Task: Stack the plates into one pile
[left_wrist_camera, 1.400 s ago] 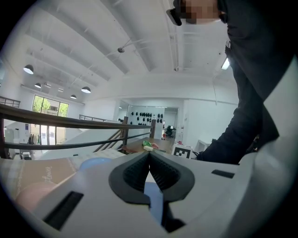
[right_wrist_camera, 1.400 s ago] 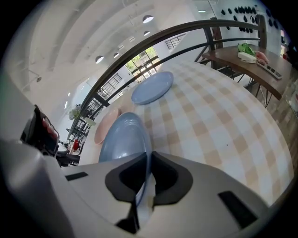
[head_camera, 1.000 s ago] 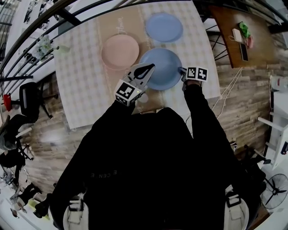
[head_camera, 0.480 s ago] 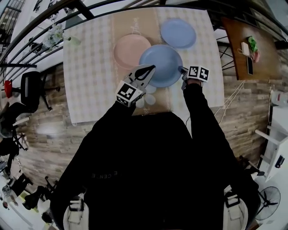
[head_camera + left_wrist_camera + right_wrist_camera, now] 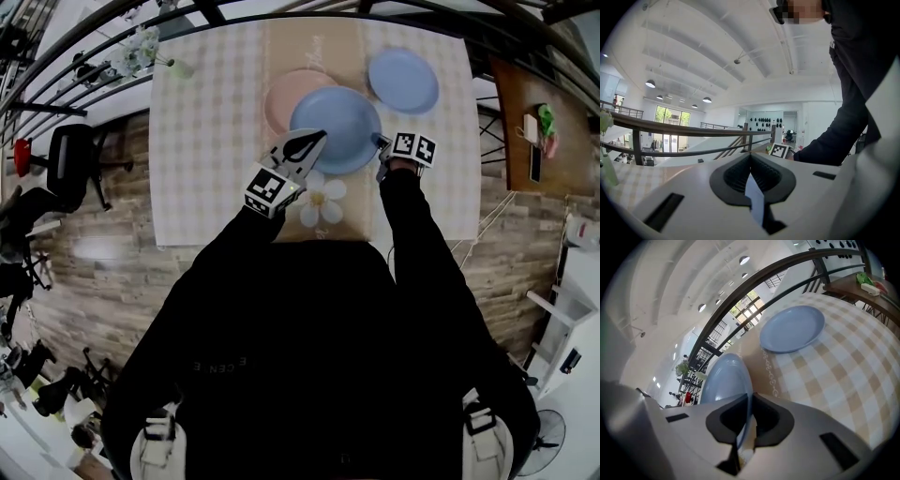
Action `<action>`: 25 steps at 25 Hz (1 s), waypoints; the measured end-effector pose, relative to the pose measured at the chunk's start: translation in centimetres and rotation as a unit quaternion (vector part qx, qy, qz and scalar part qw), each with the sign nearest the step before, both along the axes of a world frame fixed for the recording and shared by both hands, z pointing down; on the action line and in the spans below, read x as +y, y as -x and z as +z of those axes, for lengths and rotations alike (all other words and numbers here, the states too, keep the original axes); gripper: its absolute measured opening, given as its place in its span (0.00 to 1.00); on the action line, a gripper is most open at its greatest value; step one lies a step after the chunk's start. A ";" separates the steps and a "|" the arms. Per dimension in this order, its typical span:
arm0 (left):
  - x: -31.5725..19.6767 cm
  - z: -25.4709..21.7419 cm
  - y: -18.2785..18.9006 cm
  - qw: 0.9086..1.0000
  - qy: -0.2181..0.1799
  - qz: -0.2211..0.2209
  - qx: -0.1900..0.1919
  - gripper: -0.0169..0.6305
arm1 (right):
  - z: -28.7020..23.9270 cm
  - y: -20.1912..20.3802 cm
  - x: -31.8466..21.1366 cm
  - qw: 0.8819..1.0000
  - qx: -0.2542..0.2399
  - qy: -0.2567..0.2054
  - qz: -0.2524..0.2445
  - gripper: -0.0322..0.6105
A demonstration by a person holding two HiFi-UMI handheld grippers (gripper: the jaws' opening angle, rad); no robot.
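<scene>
Grippers' (image 5: 312, 141) (image 5: 379, 143) plate (image 5: 335, 127) now over pink plate (image 5: 280, 96)

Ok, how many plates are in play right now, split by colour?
Blue plates: 2 (larger blue plate, gripped at its rim; smaller blue plate, lying apart at the far right)
Pink plates: 1 (pink plate, partly covered by the larger blue plate)
Total: 3
</scene>
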State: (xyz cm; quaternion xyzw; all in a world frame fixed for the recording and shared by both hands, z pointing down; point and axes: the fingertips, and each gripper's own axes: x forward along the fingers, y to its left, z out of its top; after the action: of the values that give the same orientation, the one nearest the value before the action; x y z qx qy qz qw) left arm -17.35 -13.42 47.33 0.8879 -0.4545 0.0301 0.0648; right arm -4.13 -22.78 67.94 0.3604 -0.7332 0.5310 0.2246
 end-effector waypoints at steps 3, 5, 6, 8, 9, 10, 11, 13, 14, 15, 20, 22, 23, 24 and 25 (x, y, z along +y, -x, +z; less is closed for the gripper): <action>-0.4 0.3 1.4 1.000 0.001 -0.006 0.001 0.06 | 0.7 1.4 -0.5 1.000 0.002 0.005 0.009 0.09; -0.7 0.4 2.3 1.000 0.003 -0.009 0.004 0.06 | 1.1 2.3 -0.9 1.000 0.003 0.006 0.012 0.09; -0.8 0.5 2.7 1.000 0.004 -0.011 0.005 0.06 | 1.3 2.7 -1.1 1.000 0.005 0.006 0.012 0.09; -1.0 0.8 3.5 1.000 0.006 -0.014 0.007 0.06 | 1.7 3.5 -1.6 1.000 0.010 0.007 0.013 0.09; -1.1 0.9 3.9 1.000 0.008 -0.016 0.008 0.06 | 1.9 3.9 -1.8 1.000 0.012 0.008 0.014 0.09; -1.2 1.1 4.3 1.000 0.010 -0.018 0.009 0.06 | 2.1 4.3 -2.0 1.000 0.015 0.009 0.014 0.09; -1.4 1.3 4.8 1.000 0.012 -0.021 0.010 0.06 | 2.3 4.7 -2.3 1.000 0.019 0.010 0.015 0.09; -1.7 1.6 5.5 0.999 0.017 -0.026 0.009 0.06 | 2.7 5.3 -2.9 0.999 0.024 0.013 0.018 0.09; -1.8 1.8 5.8 0.999 0.019 -0.029 0.008 0.06 | 2.9 5.6 -3.3 0.999 0.027 0.014 0.019 0.09; -1.9 1.9 6.1 0.999 0.021 -0.031 0.007 0.06 | 3.1 5.9 -3.5 0.999 0.029 0.015 0.020 0.09; -2.0 2.5 7.2 0.999 0.028 -0.037 0.007 0.06 | 3.7 7.5 -4.2 0.999 0.038 0.016 0.017 0.10; -2.0 2.7 7.6 0.999 0.032 -0.041 0.008 0.06 | 3.8 8.2 -4.6 0.999 0.040 0.014 0.017 0.10; -2.0 2.7 7.7 0.999 0.033 -0.042 0.008 0.06 | 3.9 8.5 -4.8 0.999 0.043 0.012 0.016 0.11; -2.0 2.8 7.8 0.998 0.033 -0.043 0.009 0.06 | 4.0 8.7 -5.0 0.999 0.047 0.010 0.014 0.11; -1.9 2.8 7.9 0.998 0.034 -0.044 0.011 0.06 | 4.1 8.9 -5.2 0.998 0.054 0.005 0.009 0.11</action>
State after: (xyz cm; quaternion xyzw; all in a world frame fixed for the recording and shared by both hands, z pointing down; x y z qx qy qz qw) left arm -25.27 -15.31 50.14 0.8644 -0.4915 0.0331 0.1009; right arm -13.05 -27.94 72.05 0.3939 -0.7140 0.5164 0.2615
